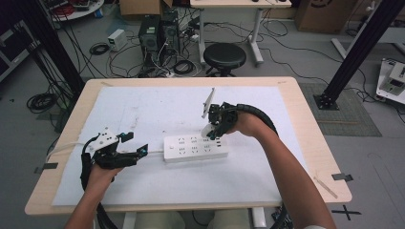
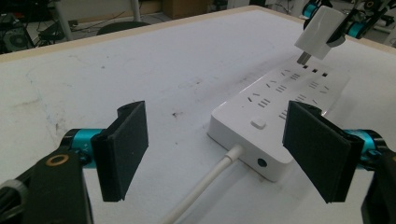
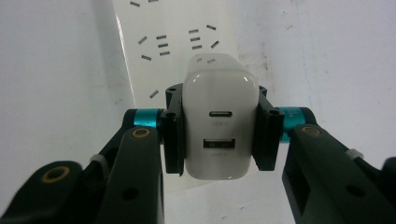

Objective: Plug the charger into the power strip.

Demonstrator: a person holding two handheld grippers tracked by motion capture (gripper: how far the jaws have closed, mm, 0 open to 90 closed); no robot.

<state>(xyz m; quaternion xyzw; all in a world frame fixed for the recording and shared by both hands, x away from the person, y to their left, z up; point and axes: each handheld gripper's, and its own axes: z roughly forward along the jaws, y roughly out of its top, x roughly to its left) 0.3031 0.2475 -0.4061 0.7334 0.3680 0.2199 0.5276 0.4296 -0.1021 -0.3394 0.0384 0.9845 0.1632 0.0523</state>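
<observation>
A white power strip (image 1: 196,147) lies flat in the middle of the white mat, its cable (image 2: 210,179) leading off its left end. My right gripper (image 1: 211,131) is shut on a white charger plug (image 3: 219,121), pads pressing its two sides, USB ports facing the camera. The charger (image 2: 322,30) hangs with its prongs just above the sockets near the strip's (image 2: 280,98) far end. My left gripper (image 1: 135,144) stands open at the strip's cable end, one pad (image 2: 123,149) on either side of it and clear of the strip.
The white mat (image 1: 143,109) covers most of the wooden table (image 1: 313,138). Beyond the far edge stand a black stool (image 1: 224,56), computer towers (image 1: 157,33) and loose floor cables. Black frame posts rise at both sides.
</observation>
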